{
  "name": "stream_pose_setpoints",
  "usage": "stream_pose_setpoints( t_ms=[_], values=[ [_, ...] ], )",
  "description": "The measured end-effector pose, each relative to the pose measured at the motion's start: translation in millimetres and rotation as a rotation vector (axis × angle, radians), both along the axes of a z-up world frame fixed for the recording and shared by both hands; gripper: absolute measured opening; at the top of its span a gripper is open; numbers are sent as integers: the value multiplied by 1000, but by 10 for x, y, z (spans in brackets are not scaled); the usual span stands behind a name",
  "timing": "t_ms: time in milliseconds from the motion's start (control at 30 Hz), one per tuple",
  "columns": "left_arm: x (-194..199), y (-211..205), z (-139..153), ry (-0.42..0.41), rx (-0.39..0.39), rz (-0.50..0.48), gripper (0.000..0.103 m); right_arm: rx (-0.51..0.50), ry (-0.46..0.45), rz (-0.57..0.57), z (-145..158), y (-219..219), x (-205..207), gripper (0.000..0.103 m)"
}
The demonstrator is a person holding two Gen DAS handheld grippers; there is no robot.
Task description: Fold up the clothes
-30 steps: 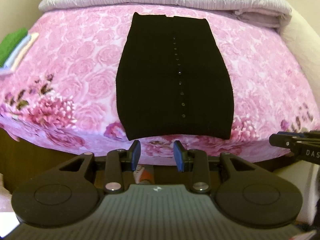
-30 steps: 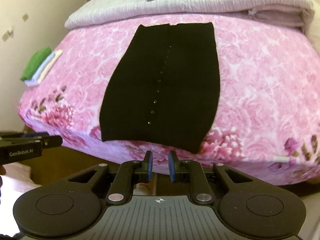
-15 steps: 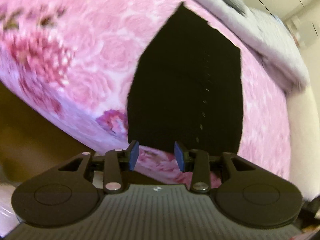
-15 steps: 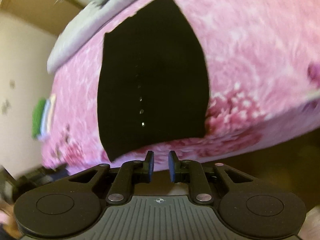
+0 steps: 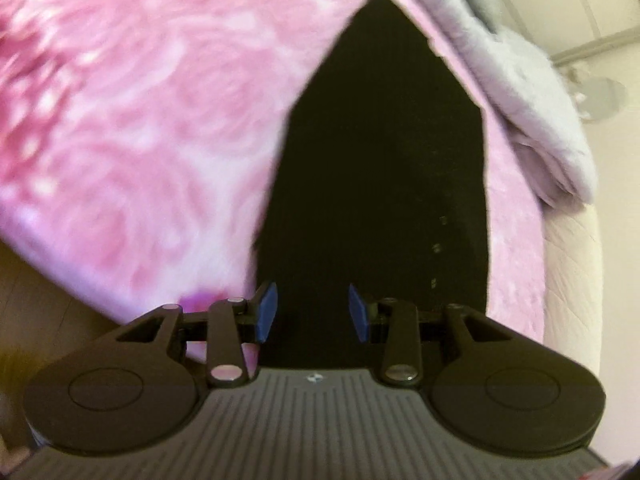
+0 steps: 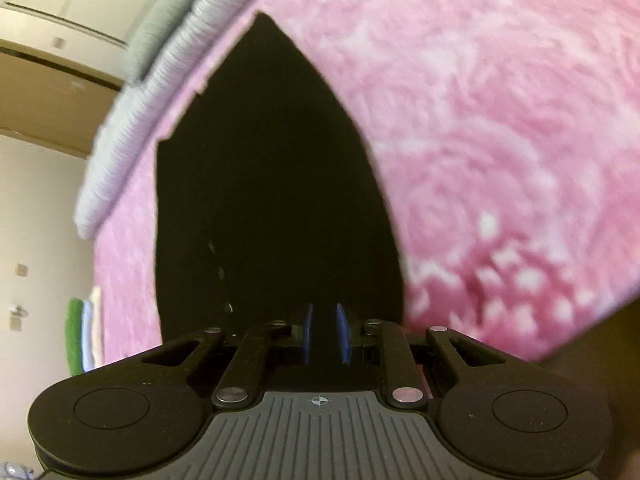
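Closing in: both grippers now low at the near hem of the black knit garment (image 5: pixel 380 168), against a stand-off view one second back; reads as the reach for the first fold.
Garment: flat on the pink floral blanket (image 5: pixel 140 120), far edge near the grey folded bedding (image 5: pixel 532 92), button row (image 6: pixel 218 270) running lengthwise.
Left gripper (image 5: pixel 312 312): spread wide, holding nothing, over the hem's left corner; contact with cloth unclear.
Right gripper (image 6: pixel 323 332): narrow gap, nothing pinched, over the hem's right part.
Beside the blanket: green, blue and white folded stack (image 6: pixel 82 336).
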State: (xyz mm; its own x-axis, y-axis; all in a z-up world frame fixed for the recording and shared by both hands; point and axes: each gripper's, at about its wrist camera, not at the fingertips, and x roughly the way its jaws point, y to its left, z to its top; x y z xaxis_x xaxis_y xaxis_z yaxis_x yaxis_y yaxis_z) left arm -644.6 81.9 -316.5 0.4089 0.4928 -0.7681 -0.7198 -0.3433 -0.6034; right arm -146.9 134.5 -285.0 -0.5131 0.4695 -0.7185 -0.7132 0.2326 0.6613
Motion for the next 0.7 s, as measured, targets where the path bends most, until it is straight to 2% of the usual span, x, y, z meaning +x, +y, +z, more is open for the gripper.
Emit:
stream_pose_setpoints(
  t_ms=[167, 300, 467, 533, 600, 700],
  values=[
    [-27, 83, -62, 5, 111, -84, 34, 117, 16, 20, -170, -100, -52, 18],
    [-81, -14, -129, 12, 180, -121, 35, 182, 37, 23, -220, -298, -90, 18],
    [-226, -346, -193, -30, 295, -170, 37, 318, -19, -18, -12, -797, -180, 19],
    [-291, -493, -195, -34, 257, -139, 38, 336, -9, -76, 82, -1051, -237, 19],
    [-343, -612, -205, -81, 254, -120, 39, 309, 57, -121, 171, -1261, -300, 19],
    [-375, -751, -210, -120, 271, -90, 42, 333, 104, -86, 319, -1402, -388, 19]
  ],
)
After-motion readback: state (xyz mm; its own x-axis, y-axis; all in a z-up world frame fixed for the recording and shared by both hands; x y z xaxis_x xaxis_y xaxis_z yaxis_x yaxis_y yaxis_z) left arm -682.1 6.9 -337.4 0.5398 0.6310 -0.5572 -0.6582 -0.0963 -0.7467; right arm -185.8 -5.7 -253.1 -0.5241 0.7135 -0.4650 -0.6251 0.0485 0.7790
